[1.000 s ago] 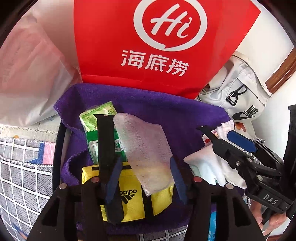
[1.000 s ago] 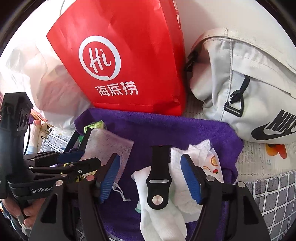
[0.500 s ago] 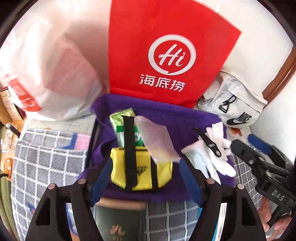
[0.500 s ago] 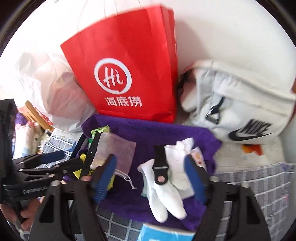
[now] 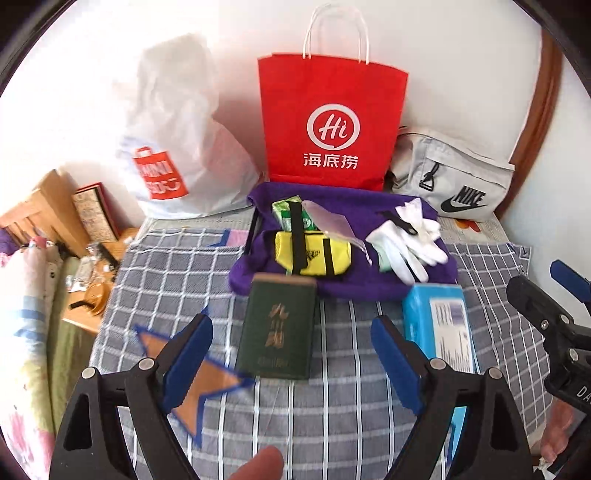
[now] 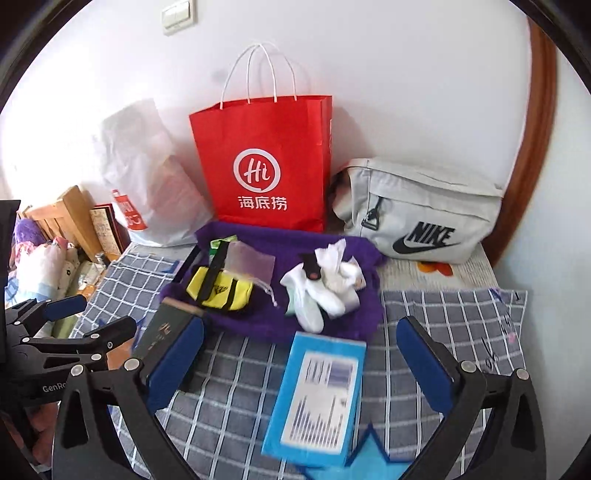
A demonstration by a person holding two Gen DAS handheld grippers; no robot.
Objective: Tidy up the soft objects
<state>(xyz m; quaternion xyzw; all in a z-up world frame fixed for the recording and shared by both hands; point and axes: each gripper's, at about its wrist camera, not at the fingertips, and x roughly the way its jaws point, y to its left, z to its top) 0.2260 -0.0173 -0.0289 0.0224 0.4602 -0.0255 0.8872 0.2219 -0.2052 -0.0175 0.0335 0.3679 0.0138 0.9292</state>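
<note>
Both claws are wide apart with nothing between the pads: your left gripper (image 5: 291, 354) hovers over the checked bedspread (image 5: 177, 273), and your right gripper (image 6: 301, 360) does the same off to its right.

Progress-wise, I'd say the sorting looks mostly done. Straight ahead of both claws, the purple towel (image 5: 354, 284) carries the soft stuff: the yellow pouch (image 5: 314, 254) with a black strap (image 5: 297, 236) laid across it, a green packet (image 5: 282, 210) behind that, a sheer mesh bag (image 5: 328, 221) draped off the pouch's right side, and the white gloves (image 5: 410, 240) further right with a second black strap (image 5: 397, 219) resting on them. What seems left is the non-soft stuff: the dark green book (image 5: 279, 328) sits right between your left fingers' line of sight, touching the towel's near edge, and the blue box (image 6: 317, 398) lies between your right fingers.

View differences: your right camera shows the wall switch (image 6: 177, 14) and the red bag's (image 6: 266, 166) side panel, which the left one misses. Your left camera shows an orange star patch (image 5: 192, 380) by its left finger and a fingertip poking in at the bottom edge.
</note>
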